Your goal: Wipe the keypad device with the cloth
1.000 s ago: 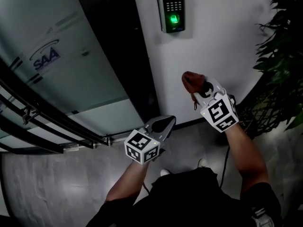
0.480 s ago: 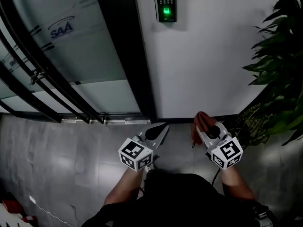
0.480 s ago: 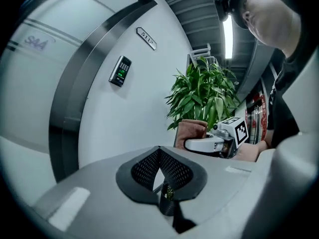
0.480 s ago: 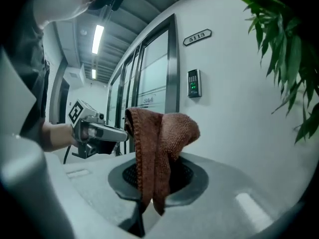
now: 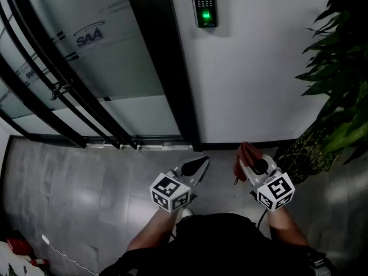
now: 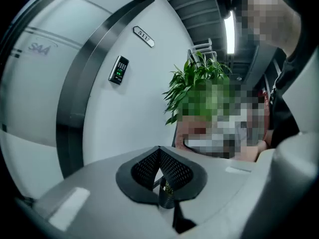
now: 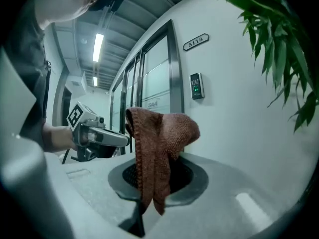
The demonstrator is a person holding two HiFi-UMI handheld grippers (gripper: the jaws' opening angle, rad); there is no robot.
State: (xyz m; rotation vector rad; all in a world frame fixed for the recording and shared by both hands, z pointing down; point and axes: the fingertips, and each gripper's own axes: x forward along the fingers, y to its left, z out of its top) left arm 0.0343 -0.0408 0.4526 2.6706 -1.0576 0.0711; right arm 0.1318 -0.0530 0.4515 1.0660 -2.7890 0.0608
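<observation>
White wall (image 5: 259, 68), keypad (image 5: 204, 4) at 12 o'clock; right gripper (image 5: 248, 161) at 5 clamps cloth (image 7: 159, 133), left gripper (image 5: 201, 163) at 6 closed, empty; both well apart from keypad, wipe apparently still to do.

Left hand-held gripper (image 6: 159, 156) at 6 o'clock, jaws pressed together on nothing, keypad device (image 6: 118, 69) on white wall (image 6: 134, 118) at 10 o'clock, leafy plant (image 6: 192, 83) toward 1 o'clock.

White wall (image 5: 259, 68) meeting a grey floor (image 5: 75, 183) along a dark skirting strip (image 5: 221, 146). Left: frosted glass door (image 5: 109, 68) marked "SAA", set in a dark frame (image 5: 164, 62) and crossed by slanted dark rails (image 5: 86, 117). Right: leafy green plant (image 5: 339, 68). A number plate (image 7: 195, 42) reads 5113. The ceiling strip light (image 7: 98, 46) is lit.
</observation>
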